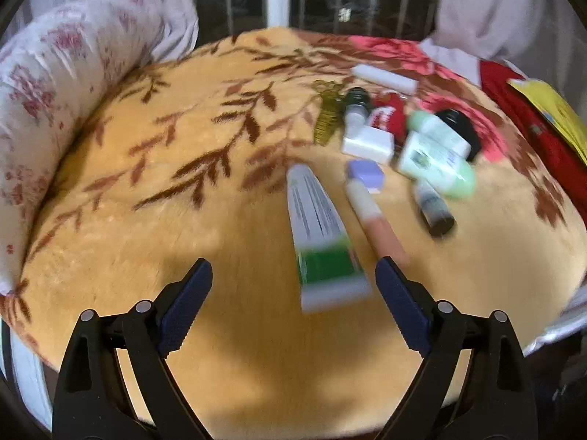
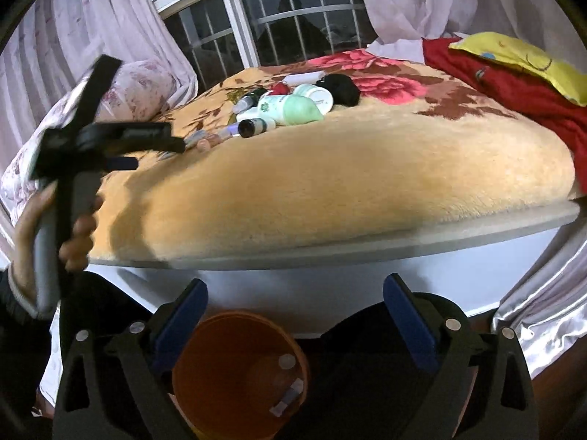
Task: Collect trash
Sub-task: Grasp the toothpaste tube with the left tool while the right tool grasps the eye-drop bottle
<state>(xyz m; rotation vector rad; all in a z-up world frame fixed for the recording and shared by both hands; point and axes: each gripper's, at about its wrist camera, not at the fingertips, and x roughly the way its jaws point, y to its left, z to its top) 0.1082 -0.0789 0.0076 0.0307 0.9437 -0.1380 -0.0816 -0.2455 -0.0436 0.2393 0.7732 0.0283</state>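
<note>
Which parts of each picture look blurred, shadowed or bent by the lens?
Left wrist view: the green tube and bottles smear with motion blur, and a dark shadow lies on the blanket near the open left gripper. Right wrist view: the bed edge bows, and the bin is dim.

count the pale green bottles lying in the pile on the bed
2. One pale green bottle lies at the pile's right side, nearer the camera; the other lies just behind, touching it. More may be hidden under the clutter, and the left wrist view is blurred.
</note>
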